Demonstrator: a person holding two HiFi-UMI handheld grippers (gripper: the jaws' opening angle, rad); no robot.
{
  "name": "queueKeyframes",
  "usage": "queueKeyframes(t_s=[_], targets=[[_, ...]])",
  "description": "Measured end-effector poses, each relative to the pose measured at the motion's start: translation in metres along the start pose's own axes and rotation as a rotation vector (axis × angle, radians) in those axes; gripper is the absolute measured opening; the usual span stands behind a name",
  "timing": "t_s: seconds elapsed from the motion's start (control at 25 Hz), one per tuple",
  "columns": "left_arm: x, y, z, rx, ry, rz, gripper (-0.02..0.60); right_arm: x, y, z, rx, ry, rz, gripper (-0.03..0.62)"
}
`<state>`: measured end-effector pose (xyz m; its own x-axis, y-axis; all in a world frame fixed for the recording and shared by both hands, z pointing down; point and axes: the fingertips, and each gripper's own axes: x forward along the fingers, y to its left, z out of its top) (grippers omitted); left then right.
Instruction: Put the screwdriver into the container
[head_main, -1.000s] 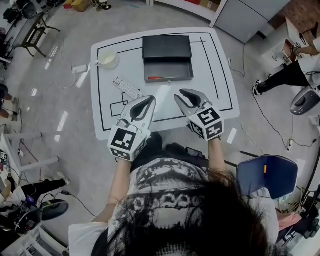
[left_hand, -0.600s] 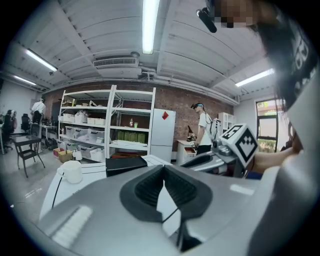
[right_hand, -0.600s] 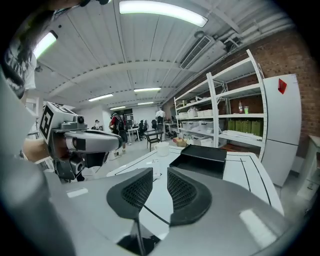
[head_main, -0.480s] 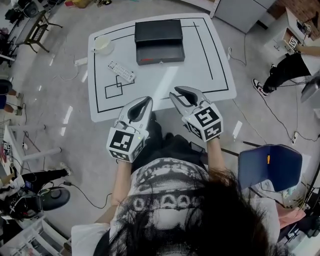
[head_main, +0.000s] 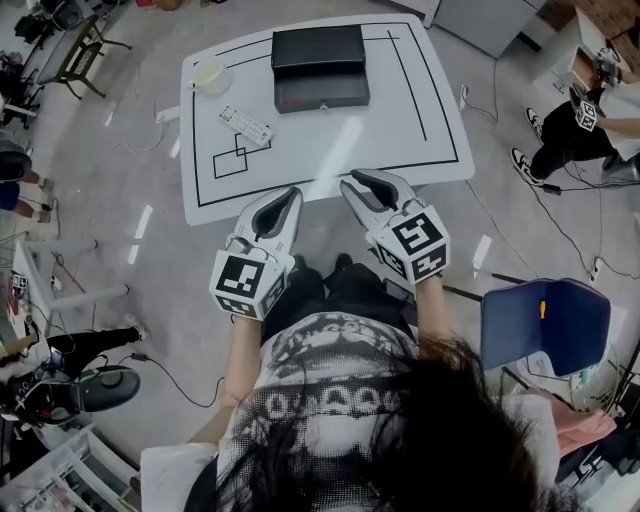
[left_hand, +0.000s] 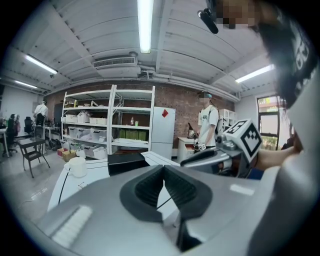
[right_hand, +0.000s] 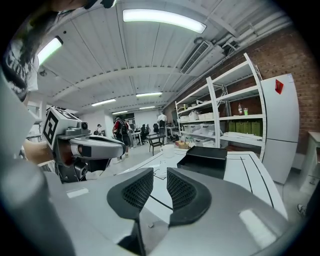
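- The screwdriver (head_main: 288, 103) shows only as a small red streak inside the open front section of the black container (head_main: 320, 50). It is too small to confirm more than that it lies within the walls and not on the tabletop.
- The container stands at the far end of the white table (head_main: 400, 130), inside the black marked lines, with its flat closed part behind the open section.
- A remote control (head_main: 246, 125) and a cup (head_main: 209, 73) lie to the container's left, apart from it and from each other. Neither is touched.
- Change noted: a second ago both grippers were over the near margin of the table. They now sit at its near edge and just off it, close to the person's body, and the table appears further away in the head view. Both hands have withdrawn together.
- Left gripper (left_hand: 163, 167): fingertips meet, with nothing between them.
- Right gripper (right_hand: 159, 172): pads stand narrowly apart. The jaws have just been closing a little, with nothing between them.
- Assessment: with the tool apparently in the container and both grippers empty and pulled well clear, the placement looks complete. The only item unverified is whether the tool rests wholly inside the open section.
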<state>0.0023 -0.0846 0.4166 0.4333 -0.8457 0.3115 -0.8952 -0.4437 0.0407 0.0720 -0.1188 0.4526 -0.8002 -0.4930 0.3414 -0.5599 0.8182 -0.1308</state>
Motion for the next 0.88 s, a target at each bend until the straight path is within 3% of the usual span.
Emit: queueKeyframes(t_s=[0.44, 0.88], targets=[[-0.046, 0.016, -0.017, 0.009, 0.02, -0.013, 0.0, 0.006, 0.044, 0.0, 0.036, -0.032, -0.03, -0.009], [-0.098, 0.051, -0.024, 0.029, -0.013, -0.062, 0.0, 0.028, 0.109, 0.019, 0.054, -0.074, -0.063, -0.009]])
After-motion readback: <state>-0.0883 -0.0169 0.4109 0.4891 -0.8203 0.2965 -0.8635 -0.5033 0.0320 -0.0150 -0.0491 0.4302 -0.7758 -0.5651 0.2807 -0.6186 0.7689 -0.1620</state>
